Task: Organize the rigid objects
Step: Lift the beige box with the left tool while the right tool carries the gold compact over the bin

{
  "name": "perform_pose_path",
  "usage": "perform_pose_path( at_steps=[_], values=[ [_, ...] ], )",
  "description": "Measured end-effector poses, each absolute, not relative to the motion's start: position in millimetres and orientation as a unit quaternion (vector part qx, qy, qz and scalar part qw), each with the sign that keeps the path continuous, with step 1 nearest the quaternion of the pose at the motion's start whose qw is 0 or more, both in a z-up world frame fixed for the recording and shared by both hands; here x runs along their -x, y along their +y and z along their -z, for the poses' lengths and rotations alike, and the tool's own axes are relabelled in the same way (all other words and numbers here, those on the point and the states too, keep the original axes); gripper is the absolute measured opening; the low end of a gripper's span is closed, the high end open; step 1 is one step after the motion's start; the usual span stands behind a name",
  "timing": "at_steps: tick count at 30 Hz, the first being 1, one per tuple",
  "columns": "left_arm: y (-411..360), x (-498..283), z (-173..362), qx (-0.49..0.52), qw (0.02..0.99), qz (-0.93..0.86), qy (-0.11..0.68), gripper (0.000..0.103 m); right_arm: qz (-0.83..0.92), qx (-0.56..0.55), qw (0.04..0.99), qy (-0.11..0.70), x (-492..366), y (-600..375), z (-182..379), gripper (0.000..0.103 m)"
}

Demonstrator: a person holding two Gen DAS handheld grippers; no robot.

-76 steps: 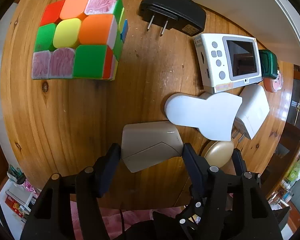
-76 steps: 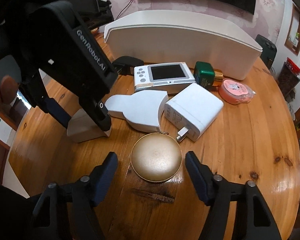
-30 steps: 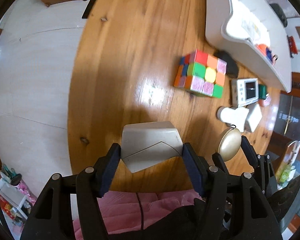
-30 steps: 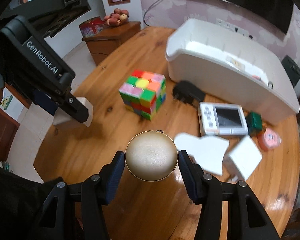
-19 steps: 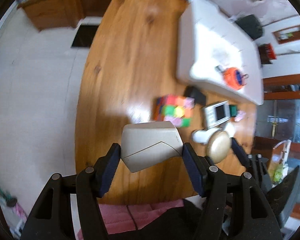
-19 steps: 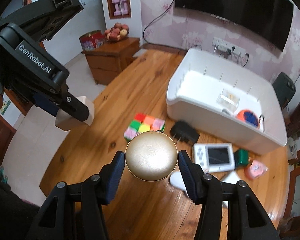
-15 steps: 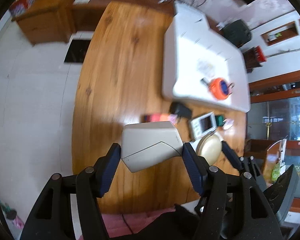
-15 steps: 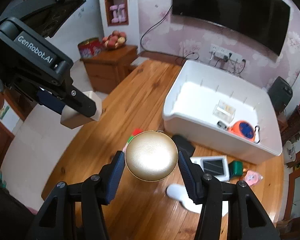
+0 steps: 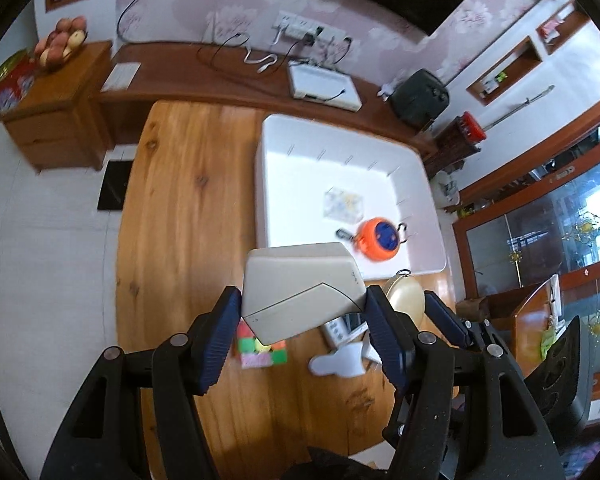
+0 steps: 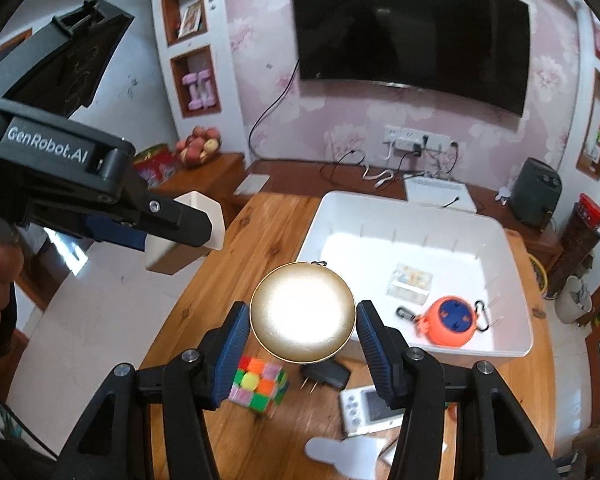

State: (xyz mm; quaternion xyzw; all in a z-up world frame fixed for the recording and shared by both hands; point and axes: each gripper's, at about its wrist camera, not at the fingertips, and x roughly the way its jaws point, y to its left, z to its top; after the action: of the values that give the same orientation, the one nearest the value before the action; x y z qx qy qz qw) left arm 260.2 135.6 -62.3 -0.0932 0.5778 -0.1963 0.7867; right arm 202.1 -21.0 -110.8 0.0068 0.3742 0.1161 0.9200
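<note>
Left tool [image 9: 302, 320] grips a beige angular box [image 9: 300, 286] between its pads, high above the bench [image 9: 172, 208]. Right tool [image 10: 302, 344] clamps a round gold case [image 10: 303, 312]; beyond it lies the white bin [image 10: 512, 344].

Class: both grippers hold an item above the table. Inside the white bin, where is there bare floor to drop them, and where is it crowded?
White bin: bare floor along its left half and far wall. Crowded near-right, around the clear box and orange reel.
</note>
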Motion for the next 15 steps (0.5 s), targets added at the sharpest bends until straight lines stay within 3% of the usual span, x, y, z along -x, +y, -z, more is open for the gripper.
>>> perform_pose_path(
  at_steps=[15],
  values=[
    [84.8, -283.6, 78.1, 0.076, 0.835, 0.214, 0.501, 0.067, -0.080, -0.026, 0.943, 0.321, -225.5, -65.1, 123.1, 0.055]
  ],
)
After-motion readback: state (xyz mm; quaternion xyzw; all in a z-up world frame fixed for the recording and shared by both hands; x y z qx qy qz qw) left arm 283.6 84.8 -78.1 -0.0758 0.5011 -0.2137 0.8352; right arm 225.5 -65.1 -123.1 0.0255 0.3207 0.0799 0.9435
